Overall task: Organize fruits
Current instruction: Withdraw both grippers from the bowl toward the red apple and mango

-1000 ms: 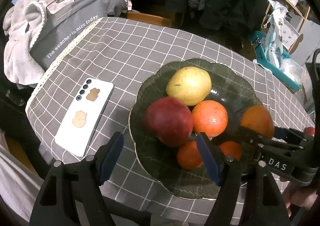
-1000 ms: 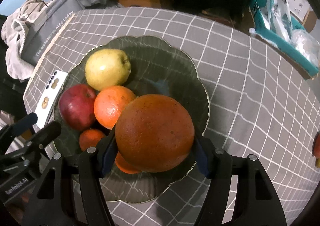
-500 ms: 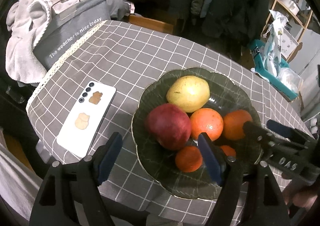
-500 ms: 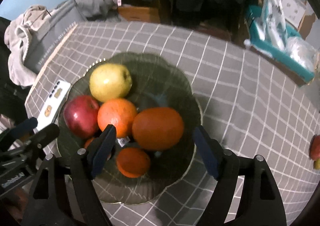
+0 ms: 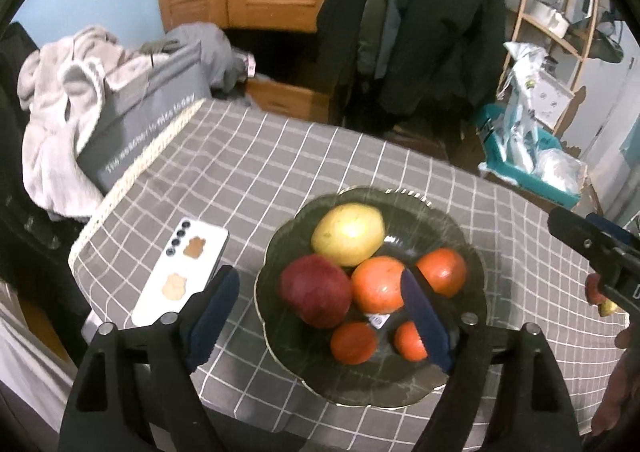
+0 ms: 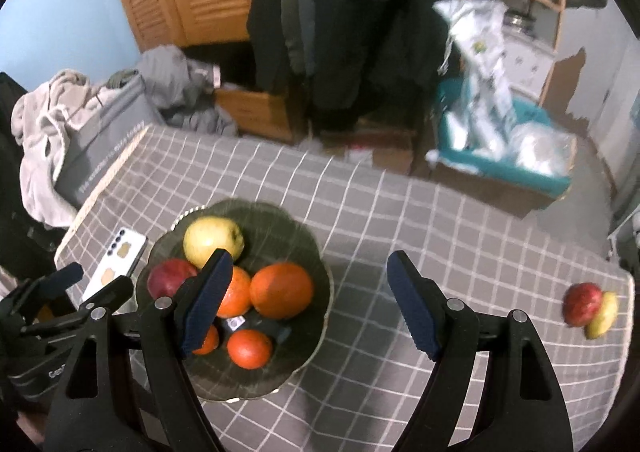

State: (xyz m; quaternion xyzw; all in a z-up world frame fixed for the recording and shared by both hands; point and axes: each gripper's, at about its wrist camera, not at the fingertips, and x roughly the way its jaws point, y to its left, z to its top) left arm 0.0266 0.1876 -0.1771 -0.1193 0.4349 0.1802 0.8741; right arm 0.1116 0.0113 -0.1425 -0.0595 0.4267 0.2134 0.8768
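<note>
Table w/ grey check cloth carries everything; dark scalloped plate sits toward its left-front in the right wrist view, white phone just beside the plate's left rim. Grey storage bag w/ laundry heaped on it stands at the far-left table edge.

Fruit on the plate: yellow pear at the back, red apple front-left of it, two large oranges touching side by side, two small oranges at the front w/ a loose sticker between them. Still off the plate: a red apple and small yellow fruit, touching each other, well apart from the plate near the table's right edge.

Left gripper: jaws have just been opening, now stand apart w/ nothing between them, above the plate's near side. Right gripper: jaws have likewise just spread, empty, hanging over plate rim and bare cloth.

Risks, as I judge them: the plate is crowded, so dropping another round fruit in may nudge the oranges and roll one over the low rim. The stray pair sits close to the table edge; a clumsy approach or grabbing one while it leans on the other could knock either off. Phone beside the plate could get clipped by the left gripper.
</note>
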